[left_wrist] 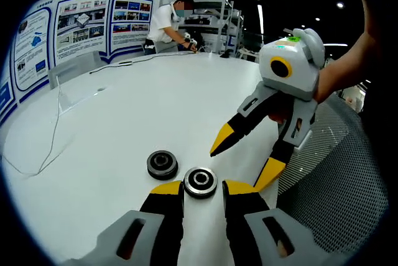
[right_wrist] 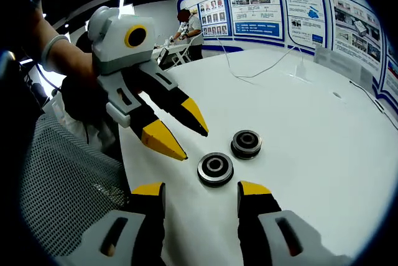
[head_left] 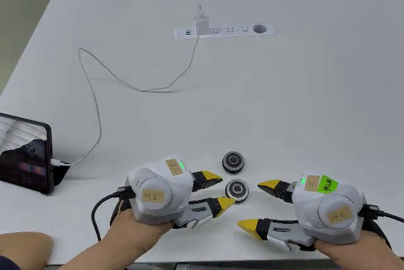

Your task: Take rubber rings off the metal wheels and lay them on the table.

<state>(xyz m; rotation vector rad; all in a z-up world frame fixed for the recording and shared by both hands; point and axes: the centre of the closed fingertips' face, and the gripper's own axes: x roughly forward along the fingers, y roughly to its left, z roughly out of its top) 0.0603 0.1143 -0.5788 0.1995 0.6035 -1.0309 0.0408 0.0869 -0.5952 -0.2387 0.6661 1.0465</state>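
Two small metal wheels with black rubber rings lie flat on the white table (head_left: 303, 106): a far wheel (head_left: 233, 162) and a near wheel (head_left: 237, 189). My left gripper (head_left: 222, 189) is open, its yellow tips just left of the near wheel. In the left gripper view the near wheel (left_wrist: 200, 181) sits right at the gap between the yellow fingertips (left_wrist: 168, 187), with the far wheel (left_wrist: 163, 164) to its left. My right gripper (head_left: 252, 205) is open, right of the near wheel. In the right gripper view the near wheel (right_wrist: 216, 168) lies just beyond the jaws, the far wheel (right_wrist: 247, 143) behind it.
A white power strip (head_left: 221, 31) lies at the back, its thin cable (head_left: 95, 99) running to a dark tablet (head_left: 25, 153) at the left edge. The table's front edge is close under both grippers. A person (left_wrist: 168, 20) stands at the table's far end.
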